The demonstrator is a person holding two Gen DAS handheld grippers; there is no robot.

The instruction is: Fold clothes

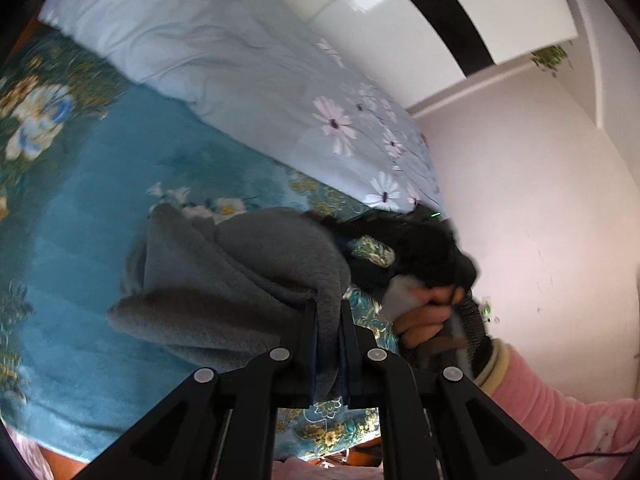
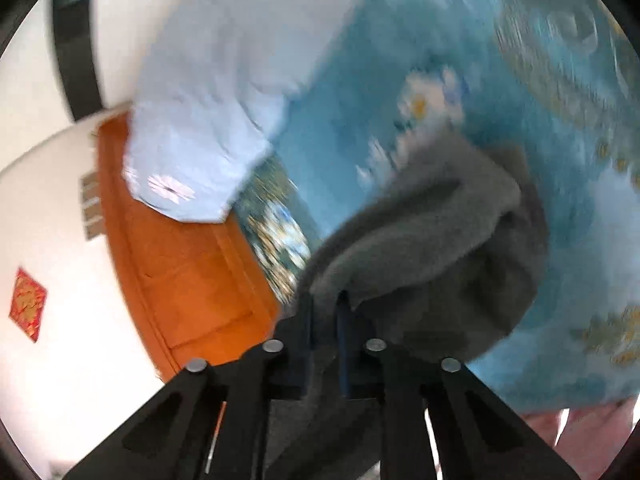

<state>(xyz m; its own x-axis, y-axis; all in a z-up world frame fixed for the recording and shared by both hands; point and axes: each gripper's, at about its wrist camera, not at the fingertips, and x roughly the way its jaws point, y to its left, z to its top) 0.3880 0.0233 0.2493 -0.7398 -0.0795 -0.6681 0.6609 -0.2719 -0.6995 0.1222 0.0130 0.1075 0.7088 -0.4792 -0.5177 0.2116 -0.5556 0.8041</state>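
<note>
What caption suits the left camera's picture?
Left gripper pinching a grey fleece garment above a blue flowered bedspread.

Left gripper and right gripper both clamp closed (each angled downward); pink sleeve behind.

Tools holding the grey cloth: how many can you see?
2. The left tool is shut on one edge of the grey cloth. The right tool is shut on another edge. None seems hidden.

The garment lies on the bedspread, seemingly before the quilt behind it.
</note>
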